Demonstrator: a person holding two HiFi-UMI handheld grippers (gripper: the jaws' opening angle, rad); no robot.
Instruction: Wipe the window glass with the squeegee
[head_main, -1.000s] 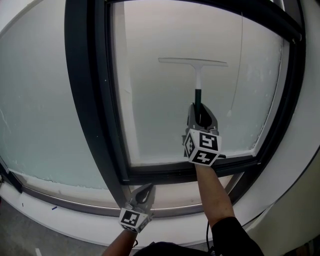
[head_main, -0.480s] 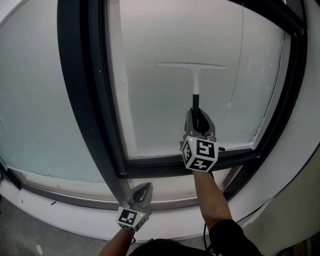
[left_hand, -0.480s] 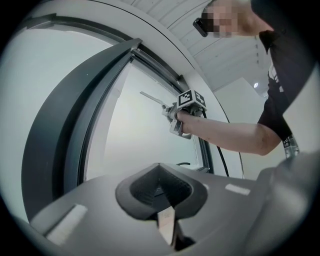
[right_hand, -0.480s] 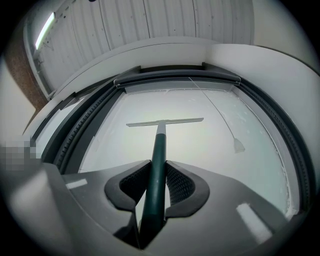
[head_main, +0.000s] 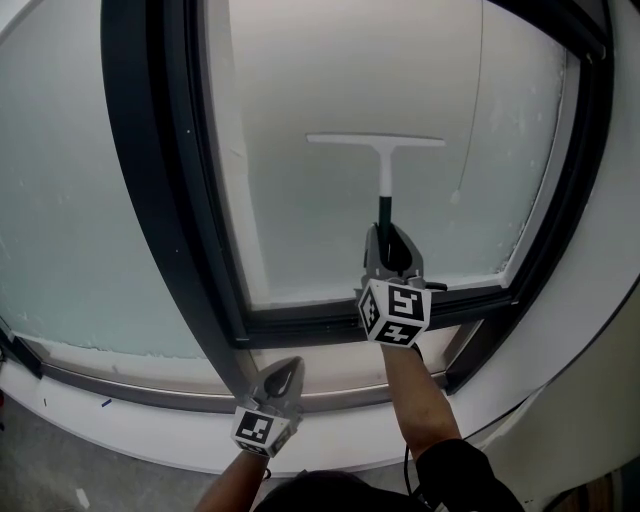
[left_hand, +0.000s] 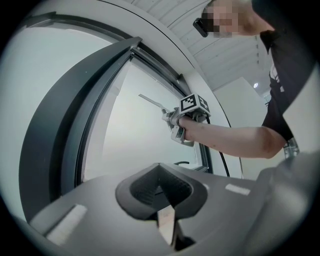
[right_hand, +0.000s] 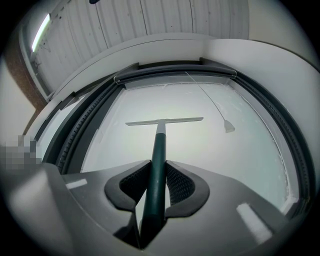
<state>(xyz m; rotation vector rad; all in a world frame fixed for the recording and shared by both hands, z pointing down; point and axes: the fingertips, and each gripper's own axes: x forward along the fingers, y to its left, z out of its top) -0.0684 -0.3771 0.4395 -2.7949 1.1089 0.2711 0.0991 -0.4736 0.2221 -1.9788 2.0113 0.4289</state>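
Observation:
A squeegee with a white blade (head_main: 375, 141) and a dark green handle (head_main: 385, 210) lies flat against the frosted window glass (head_main: 300, 220), blade level. My right gripper (head_main: 390, 245) is shut on the handle, just above the pane's lower frame. The right gripper view shows the blade (right_hand: 164, 121) across the pane and the handle (right_hand: 158, 170) clamped between the pads of the right gripper (right_hand: 157, 172). My left gripper (head_main: 283, 378) hangs low by the sill, shut and holding nothing; seen from its own camera, the left gripper (left_hand: 161, 187) has its jaws together.
A thick dark window frame (head_main: 165, 200) stands left of the pane, with a second pane (head_main: 60, 200) beyond it. A thin pull cord with a small white end (head_main: 455, 197) hangs over the glass, right of the blade. A white sill (head_main: 150, 435) runs below.
The right gripper has drawn the squeegee down the glass; the blade sits lower relative to the cord end. The left gripper stays low and shut.

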